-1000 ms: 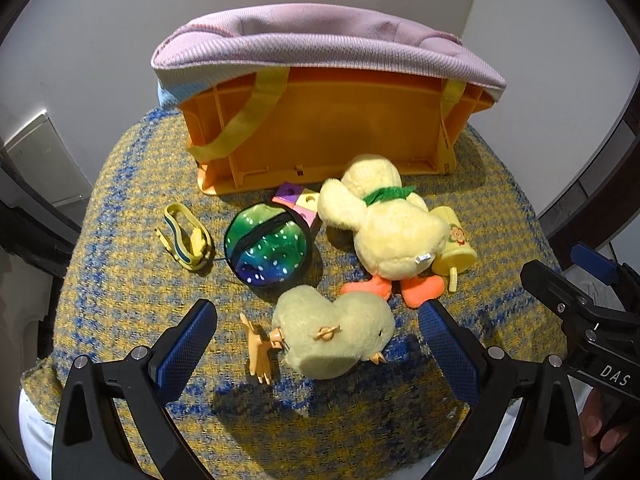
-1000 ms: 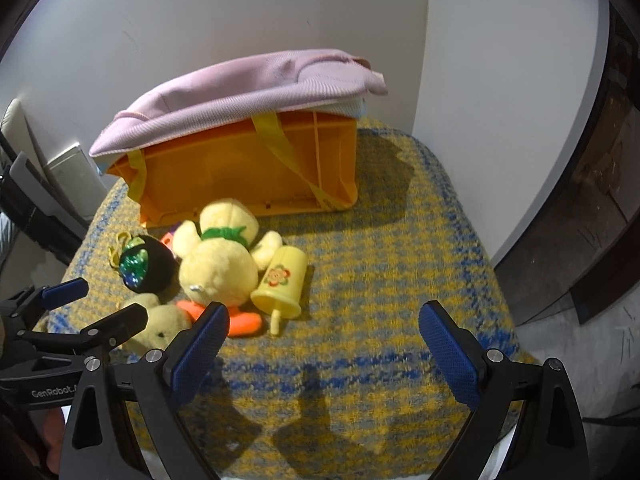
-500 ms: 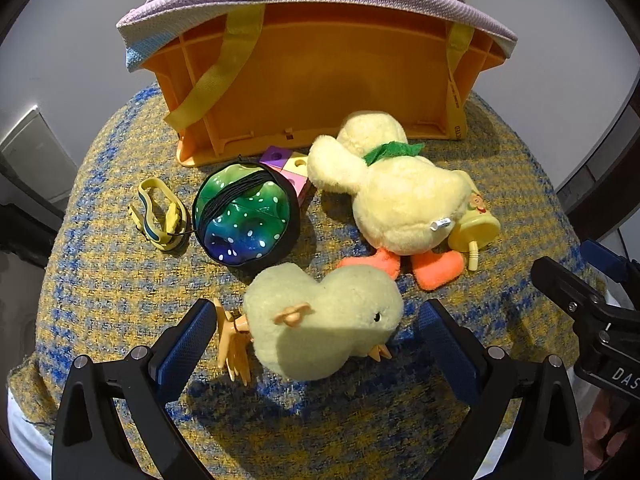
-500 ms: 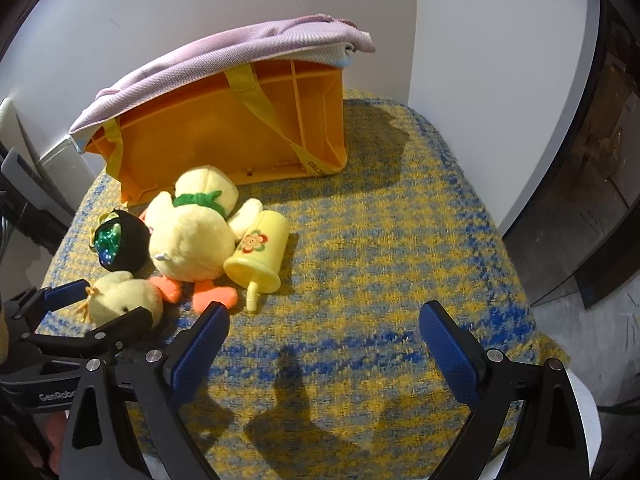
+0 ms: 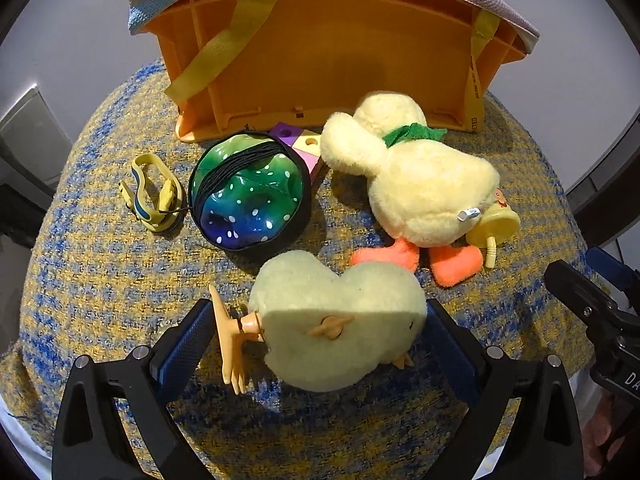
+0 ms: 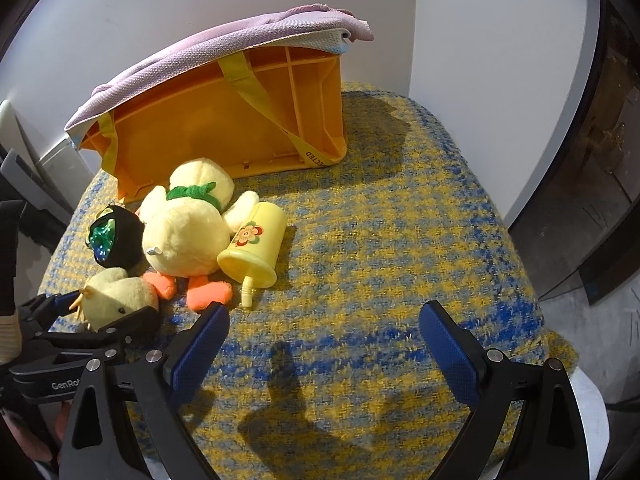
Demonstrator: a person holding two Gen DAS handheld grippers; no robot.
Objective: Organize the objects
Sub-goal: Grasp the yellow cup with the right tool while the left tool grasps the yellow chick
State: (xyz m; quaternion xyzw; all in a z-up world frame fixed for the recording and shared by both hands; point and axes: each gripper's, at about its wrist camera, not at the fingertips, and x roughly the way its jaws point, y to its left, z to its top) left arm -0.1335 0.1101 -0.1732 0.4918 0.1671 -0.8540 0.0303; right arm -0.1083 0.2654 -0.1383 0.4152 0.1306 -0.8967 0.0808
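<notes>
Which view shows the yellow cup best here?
The right wrist view: the cup lies on its side in full, flower print and straw visible, beside the big duck. The left wrist view shows only its lid end and straw behind that duck.

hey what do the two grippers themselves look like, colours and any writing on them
Both are black frames with silver screws. The left gripper and the right gripper each have two fingers tipped with textured blue pads. White lettering starting "GenRob" runs along the left gripper's body in the right wrist view. No cables or sleeves are visible.
</notes>
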